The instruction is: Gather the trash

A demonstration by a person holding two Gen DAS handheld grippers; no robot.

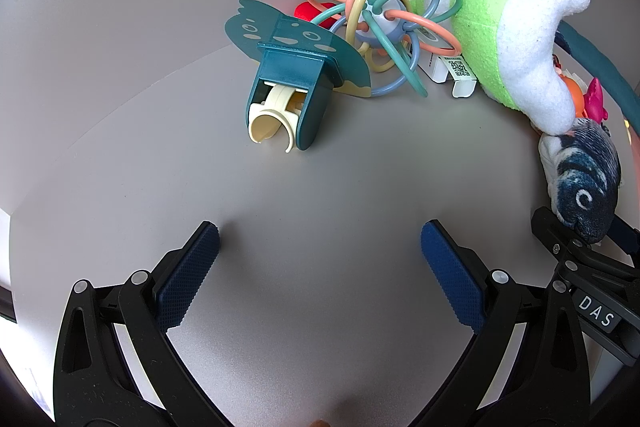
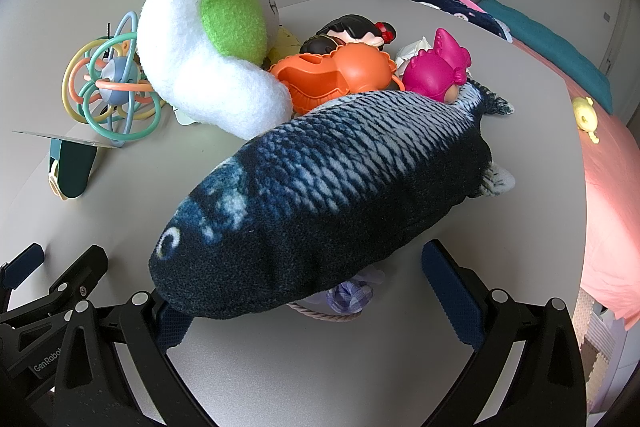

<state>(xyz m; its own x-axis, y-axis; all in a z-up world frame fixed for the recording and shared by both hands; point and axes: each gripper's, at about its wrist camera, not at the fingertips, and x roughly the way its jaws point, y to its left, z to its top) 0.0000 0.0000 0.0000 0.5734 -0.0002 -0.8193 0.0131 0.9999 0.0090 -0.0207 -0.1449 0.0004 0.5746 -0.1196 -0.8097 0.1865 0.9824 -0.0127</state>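
My left gripper [image 1: 320, 231] stands open above bare grey tabletop [image 1: 320, 167], nothing between its fingers. Ahead of it lie a teal plastic holder with a cream clip [image 1: 286, 95], a rattle ball of coloured loops [image 1: 384, 23] and small white boxes with a QR label [image 1: 460, 69]. My right gripper [image 2: 308, 279] is open around the head end of a dark blue plush fish [image 2: 340, 179]; the fish covers its left fingertip, and the right finger [image 2: 444, 279] stands apart. A crumpled white tissue [image 2: 412, 51] shows behind the toys. A purple bundle with a cord [image 2: 352, 297] lies under the fish.
A green and white plush [image 2: 208, 39], an orange plastic toy [image 2: 336, 75], a pink doll head [image 2: 436, 71] and a dark-haired figure [image 2: 352, 31] crowd the table's middle. A bed with a pink cover [image 2: 608, 187] lies beyond the table's right edge.
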